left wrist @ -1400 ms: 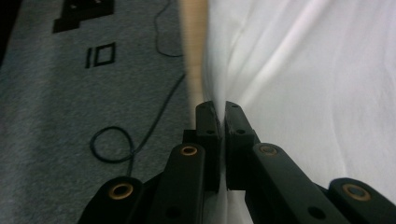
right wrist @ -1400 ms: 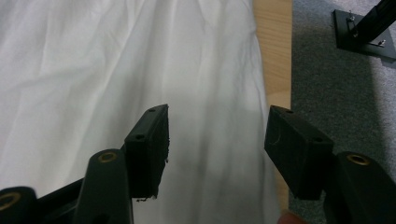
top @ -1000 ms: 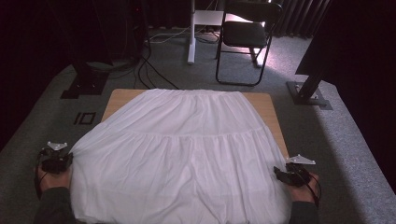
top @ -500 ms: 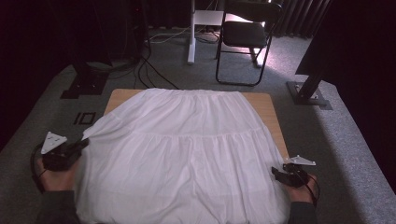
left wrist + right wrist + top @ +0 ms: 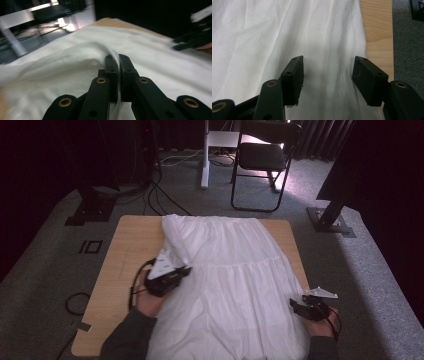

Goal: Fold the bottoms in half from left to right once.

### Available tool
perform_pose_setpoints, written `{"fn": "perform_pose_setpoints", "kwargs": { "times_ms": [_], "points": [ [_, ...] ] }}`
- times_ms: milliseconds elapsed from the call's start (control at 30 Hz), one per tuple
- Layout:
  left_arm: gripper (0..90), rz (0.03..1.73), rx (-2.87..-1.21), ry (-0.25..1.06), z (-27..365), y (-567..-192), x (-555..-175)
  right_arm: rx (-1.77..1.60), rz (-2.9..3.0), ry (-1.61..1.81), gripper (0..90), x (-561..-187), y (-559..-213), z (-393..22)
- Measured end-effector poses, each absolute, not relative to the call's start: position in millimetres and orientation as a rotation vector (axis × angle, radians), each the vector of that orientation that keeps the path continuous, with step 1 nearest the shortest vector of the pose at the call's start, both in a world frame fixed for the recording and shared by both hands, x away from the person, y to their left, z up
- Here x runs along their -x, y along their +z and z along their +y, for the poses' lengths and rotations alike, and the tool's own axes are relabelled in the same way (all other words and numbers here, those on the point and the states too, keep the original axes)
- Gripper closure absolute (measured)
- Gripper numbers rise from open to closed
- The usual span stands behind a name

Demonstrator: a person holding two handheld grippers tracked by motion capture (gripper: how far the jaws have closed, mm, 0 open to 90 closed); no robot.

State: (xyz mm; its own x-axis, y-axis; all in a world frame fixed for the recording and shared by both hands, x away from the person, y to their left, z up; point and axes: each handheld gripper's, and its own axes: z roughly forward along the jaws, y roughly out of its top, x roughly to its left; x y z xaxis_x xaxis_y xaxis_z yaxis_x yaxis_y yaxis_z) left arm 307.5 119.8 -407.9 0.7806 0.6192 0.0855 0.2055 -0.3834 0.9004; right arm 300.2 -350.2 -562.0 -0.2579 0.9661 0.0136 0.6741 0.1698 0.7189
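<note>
A white pleated cloth (image 5: 240, 270) lies spread over the wooden table (image 5: 125, 250). Its left side is lifted and folded over toward the middle. My left gripper (image 5: 186, 269) hangs above the cloth's left-centre, shut on that lifted edge. In the left gripper view the jaws (image 5: 118, 58) pinch a ridge of the white fabric (image 5: 75, 57). My right gripper (image 5: 294, 305) rests at the cloth's right front edge. Its jaws (image 5: 328, 67) stand open over the cloth (image 5: 262, 37), with nothing pinched between them. The other gripper (image 5: 192, 37) appears blurred at the right of the left gripper view.
The bare left strip of the table shows light wood, and a narrow strip of table (image 5: 377, 30) lies right of the cloth. Behind the table stand a black folding chair (image 5: 262, 155), a white post (image 5: 205, 155), floor cables (image 5: 160, 195) and a black stand base (image 5: 332, 220).
My left gripper has moved from the table's left edge rightward and upward, carrying the cloth's edge over the middle and uncovering the table's left part. The right gripper stays put.
</note>
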Motion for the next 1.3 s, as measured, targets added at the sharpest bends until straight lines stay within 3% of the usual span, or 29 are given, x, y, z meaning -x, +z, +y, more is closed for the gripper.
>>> {"fn": "perform_pose_setpoints", "kwargs": {
  "times_ms": [167, 367, 467, 533, 700, 733, 833, 1000, 1300],
  "points": [
    [87.7, 0.509, -2.004, 0.436, 51.5, -419.6, -315.6, -1.545, 1.998, 0.865, 41.4, -299.8, -562.3, -350.2],
    [86.6, 0.569, -2.026, 0.23, 12.6, -461.6, -340.1, -1.55, 1.992, 0.863, 41.4, -299.8, -562.3, -349.7],
    [72.0, 0.608, -2.054, 0.165, 12.6, -479.1, -349.6, -1.567, 1.987, 0.842, 41.6, -300.9, -560.9, -347.4],
    [62.5, 0.623, -2.061, 0.19, 20.8, -481.1, -350.3, -1.575, 1.975, 0.802, 41.7, -300.9, -558.1, -343.1],
    [52.8, 0.686, -2.016, 0.27, 57.5, -471.1, -346.8, -1.512, 1.936, 0.831, 41.0, -298.9, -539.4, -326.6],
    [50.6, 0.716, -2.016, 0.319, 74.5, -468.0, -344.7, -1.468, 1.965, 0.917, 40.8, -299.5, -524.2, -307.7],
    [48.9, 0.82, -2.019, 0.426, 114.9, -470.0, -340.5, -1.403, 2.026, 1.012, 40.8, -302.8, -512.8, -277.9],
    [48.0, 1.044, -2.017, 0.49, 182.7, -498.5, -337.6, -1.311, 2.094, 1.101, 41.4, -314.3, -498.5, -234.7],
    [41.6, 1.208, -2.002, 0.445, 210.0, -532.1, -338.5, -1.25, 2.182, 1.132, 41.2, -338.8, -492.0, -187.3]
  ]
}}
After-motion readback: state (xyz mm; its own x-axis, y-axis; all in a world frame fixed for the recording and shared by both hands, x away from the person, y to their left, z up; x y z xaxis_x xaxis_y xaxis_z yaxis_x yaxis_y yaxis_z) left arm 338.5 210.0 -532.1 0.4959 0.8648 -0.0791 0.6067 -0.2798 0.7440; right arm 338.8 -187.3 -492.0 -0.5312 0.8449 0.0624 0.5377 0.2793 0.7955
